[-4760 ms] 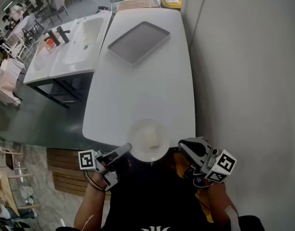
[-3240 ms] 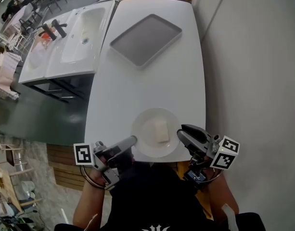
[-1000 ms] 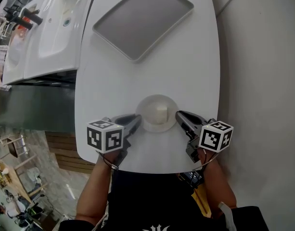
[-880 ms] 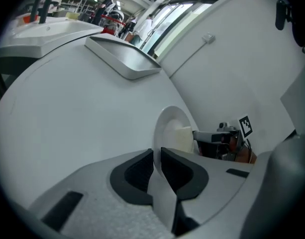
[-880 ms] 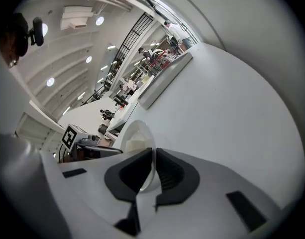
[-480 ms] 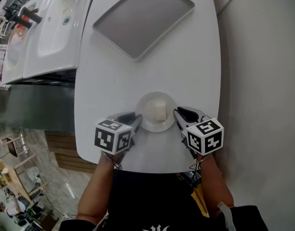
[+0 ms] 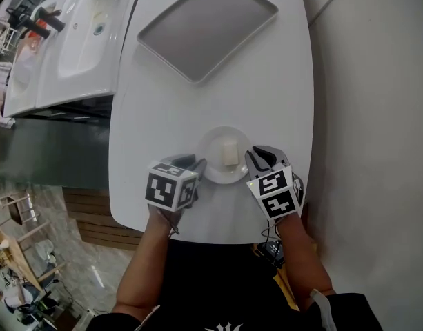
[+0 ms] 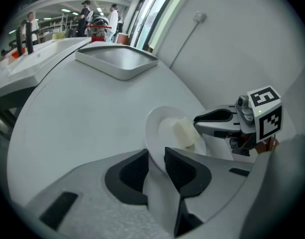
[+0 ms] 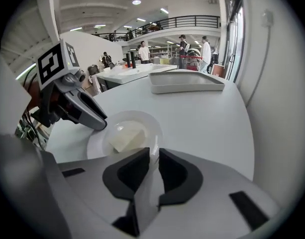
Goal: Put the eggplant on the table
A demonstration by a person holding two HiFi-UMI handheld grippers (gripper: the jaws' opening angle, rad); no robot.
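Observation:
A white plate (image 7: 221,134) rests on the white table (image 7: 266,81) near its front edge, with a pale cream block (image 7: 230,152) of food on it. My left gripper (image 7: 197,165) is shut on the plate's left rim (image 8: 159,128). The right gripper (image 7: 255,156) has the right rim (image 9: 142,118) between its jaws, which are opening, and its pads stand slightly off it. In the left gripper view the block (image 8: 183,132) lies just past my left gripper (image 8: 156,156), with the right gripper (image 8: 199,122) across the plate. In the right gripper view the block (image 9: 127,136) lies beyond the right gripper (image 9: 153,153), opposite the left gripper (image 9: 100,123).
A grey rectangular tray (image 7: 208,26) lies at the far end of the table. A white double sink unit (image 7: 73,40) stands to the left across a gap. A pale wall (image 7: 377,116) runs close along the table's right side. People stand far off in the hall.
Both grippers brought the plate from the table's near edge onto the tabletop. In the last second both wrists rolled, turning the marker cubes upward, and the right jaws parted a little.

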